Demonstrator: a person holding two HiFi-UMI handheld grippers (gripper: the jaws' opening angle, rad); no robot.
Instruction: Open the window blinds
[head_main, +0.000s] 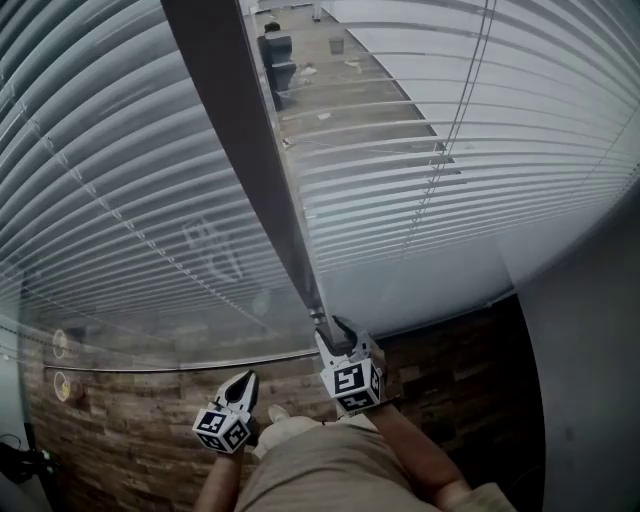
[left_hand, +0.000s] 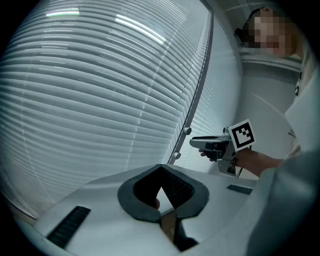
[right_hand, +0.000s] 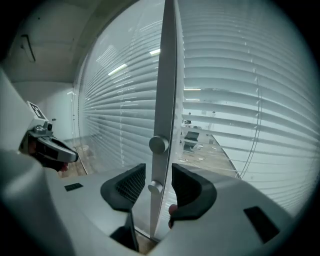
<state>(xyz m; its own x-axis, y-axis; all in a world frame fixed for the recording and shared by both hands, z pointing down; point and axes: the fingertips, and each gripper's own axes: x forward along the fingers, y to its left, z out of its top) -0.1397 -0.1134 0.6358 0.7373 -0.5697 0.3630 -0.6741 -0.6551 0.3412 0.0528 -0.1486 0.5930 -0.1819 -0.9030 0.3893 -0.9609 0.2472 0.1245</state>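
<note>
Straddling a grey upright metal frame post (right_hand: 165, 75), the right tongs (right_hand: 159, 172) stand open, with the pads clear of it on either side. One round silver knob (right_hand: 154, 187) on the post lies between the pads, and a second sits at 12 o'clock above it. The left tongs (left_hand: 160, 166) are closed tip to tip and empty, at 8 o'clock of the right pair in the head view. White horizontal slatted window blinds (head_main: 110, 190) hang lowered at 10 and 2 o'clock of the post. A brown wooden plank floor (head_main: 130, 440) lies at 6 o'clock.
</note>
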